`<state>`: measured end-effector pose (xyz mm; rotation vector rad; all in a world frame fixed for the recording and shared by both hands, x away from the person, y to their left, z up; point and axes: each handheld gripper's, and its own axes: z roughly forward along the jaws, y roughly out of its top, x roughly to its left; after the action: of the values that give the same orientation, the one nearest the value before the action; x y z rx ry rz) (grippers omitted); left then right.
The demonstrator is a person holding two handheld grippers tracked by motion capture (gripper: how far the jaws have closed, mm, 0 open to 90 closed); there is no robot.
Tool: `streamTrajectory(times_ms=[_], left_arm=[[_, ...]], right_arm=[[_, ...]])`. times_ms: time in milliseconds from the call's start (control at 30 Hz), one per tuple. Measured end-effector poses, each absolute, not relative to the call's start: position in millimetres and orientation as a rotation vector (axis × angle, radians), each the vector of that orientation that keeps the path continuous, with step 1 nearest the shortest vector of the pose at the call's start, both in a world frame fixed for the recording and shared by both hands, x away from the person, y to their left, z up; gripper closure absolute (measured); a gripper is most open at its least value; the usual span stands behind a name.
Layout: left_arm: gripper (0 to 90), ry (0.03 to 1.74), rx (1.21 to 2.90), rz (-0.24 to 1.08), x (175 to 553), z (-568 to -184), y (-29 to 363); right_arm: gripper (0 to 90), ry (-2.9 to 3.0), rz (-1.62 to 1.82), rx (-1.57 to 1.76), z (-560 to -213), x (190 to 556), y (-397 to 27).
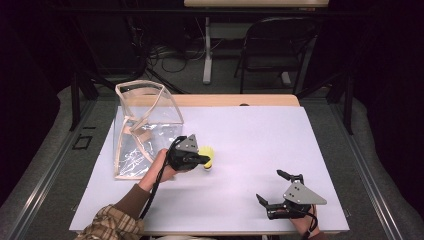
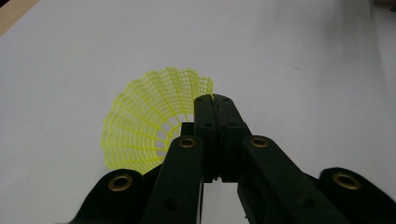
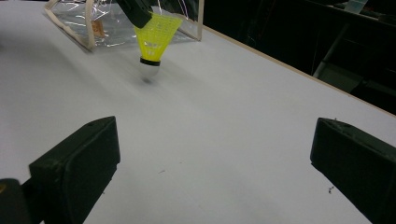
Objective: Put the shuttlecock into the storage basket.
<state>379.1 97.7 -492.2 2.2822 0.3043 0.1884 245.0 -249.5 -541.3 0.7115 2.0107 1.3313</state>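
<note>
While the left gripper's jaws press together on a shuttlecock's rim, the scene reads as follows.

Left jaws: the left gripper has its 2 black jaws closed on the edge of the yellow mesh skirt, seen along them in the left gripper view.

Shuttlecock: the shuttlecock hangs from that grip with its white cork tip pointing down, just above the surface; a faint shadow lies under the tip. In the high view it shows as a yellow patch at the gripper's front.

Left hand: the left hand holds the gripper body, with a plaid sleeve behind it at the bottom edge.

Right jaws: the right gripper rests on the surface with its 2 jaws spread wide and nothing between them, well apart from the shuttlecock.

Bag: a clear plastic bag with pale trim sits just beside the left gripper, on its far left side.

Surface: the white surface carries all of these.

Beyond: a dark folding chair stands on the floor past the far edge.
</note>
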Motion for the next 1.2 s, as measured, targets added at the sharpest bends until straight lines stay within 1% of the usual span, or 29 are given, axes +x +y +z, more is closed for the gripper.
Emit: streamTrajectory(times_ms=[767, 1200], left_arm=[[89.5, 0.26, 2.235, 0.271, 367, -472, 103], [89.5, 0.254, 2.217, 0.292, 364, -464, 105]], right_arm=[[1.0, 2.013, 1.33, 0.714, -542, 245, -249], [1.0, 2.014, 1.327, 0.714, -542, 245, -249]])
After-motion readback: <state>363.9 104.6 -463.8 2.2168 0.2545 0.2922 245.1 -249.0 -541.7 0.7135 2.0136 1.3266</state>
